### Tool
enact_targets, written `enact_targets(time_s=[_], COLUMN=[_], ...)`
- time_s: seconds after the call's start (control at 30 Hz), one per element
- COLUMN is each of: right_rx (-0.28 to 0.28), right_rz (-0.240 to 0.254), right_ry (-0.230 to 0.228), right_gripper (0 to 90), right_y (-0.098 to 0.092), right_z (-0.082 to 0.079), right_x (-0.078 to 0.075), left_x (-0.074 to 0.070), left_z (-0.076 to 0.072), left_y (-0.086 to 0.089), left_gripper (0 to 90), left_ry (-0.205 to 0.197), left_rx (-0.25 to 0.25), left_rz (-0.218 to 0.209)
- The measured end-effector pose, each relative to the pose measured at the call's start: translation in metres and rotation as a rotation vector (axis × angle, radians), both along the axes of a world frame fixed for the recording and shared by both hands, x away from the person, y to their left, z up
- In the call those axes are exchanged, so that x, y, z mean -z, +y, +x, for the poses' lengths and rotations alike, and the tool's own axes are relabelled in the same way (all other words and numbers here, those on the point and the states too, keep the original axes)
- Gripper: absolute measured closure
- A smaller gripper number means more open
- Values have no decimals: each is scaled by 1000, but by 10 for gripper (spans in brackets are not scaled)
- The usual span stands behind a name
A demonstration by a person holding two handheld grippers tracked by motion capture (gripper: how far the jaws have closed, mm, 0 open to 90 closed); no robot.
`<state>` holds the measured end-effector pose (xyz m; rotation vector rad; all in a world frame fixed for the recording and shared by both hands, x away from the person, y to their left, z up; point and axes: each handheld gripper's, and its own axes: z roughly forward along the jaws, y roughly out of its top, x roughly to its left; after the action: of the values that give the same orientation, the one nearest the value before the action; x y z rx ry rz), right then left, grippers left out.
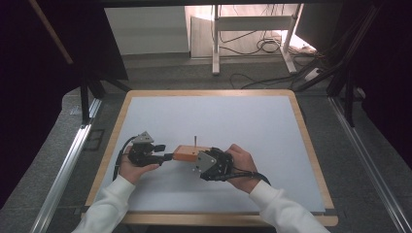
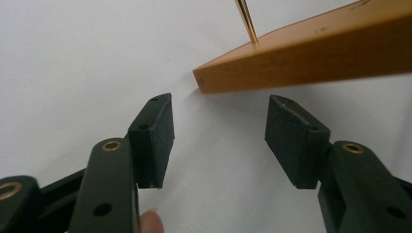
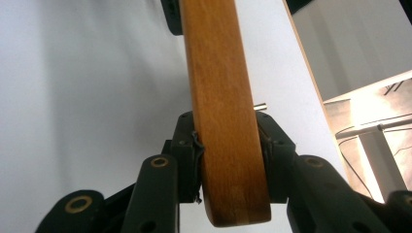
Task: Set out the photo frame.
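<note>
Right gripper (image 1: 198, 162): its jaws are clenched on the near end of the wooden block (image 1: 186, 153), one pad flat on each long face, as the right gripper view shows; no gap is visible between pads and wood.
Left gripper (image 1: 167, 156): its jaws stand apart and released, with nothing between the pads; in the left gripper view bare white surface shows in the gap.
Wooden block, seen from the right jaws (image 3: 222, 111): it runs straight away from them, up the middle of the view, its rounded end sticking back past the pads toward the camera.
Wooden block, seen from the left jaws (image 2: 311, 63): it lies just beyond and above the pad tips, its corner over the gap, and the pads do not touch it.
Metal pin (image 1: 195, 141): a thin rod standing out of the block's top face; in the left gripper view it rises as a brass-coloured pin (image 2: 247, 22) beyond the jaws, and in the right gripper view its tip (image 3: 261, 106) pokes out just above the right-hand pad.
Tabletop (image 1: 243, 121): white sheet with a wooden edge, lying under both pairs of jaws.
Hands: the left hand (image 1: 133, 167) grips its tool from below, the right hand (image 1: 243, 162) wraps its tool from the side; both sleeves are white.
Between the two jaws: the block spans the gap, its free end pointing at the left pair.
</note>
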<state>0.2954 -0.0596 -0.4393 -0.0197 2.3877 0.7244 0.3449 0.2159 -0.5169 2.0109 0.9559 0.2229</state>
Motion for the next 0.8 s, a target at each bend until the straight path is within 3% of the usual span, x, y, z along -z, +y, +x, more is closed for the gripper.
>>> enact_targets(time_s=[0.2,0.43,0.67,0.8], right_rx=[-9,-18,-35,-65], right_rz=[1,41,77,97], right_ry=[32,84,108,133], right_gripper=[692,695,696,696], right_y=[6,11,9,6], right_z=[14,24,20,9], right_x=[-10,-19,-25,-32], left_x=[0,0,0,-1], left_z=[0,1,1,0], left_y=[2,4,6,6], left_gripper=[434,434,434,434], left_ry=[-1,-8,-13,-14], left_rx=[-10,-19,-27,-28], left_rz=[0,1,-2,0])
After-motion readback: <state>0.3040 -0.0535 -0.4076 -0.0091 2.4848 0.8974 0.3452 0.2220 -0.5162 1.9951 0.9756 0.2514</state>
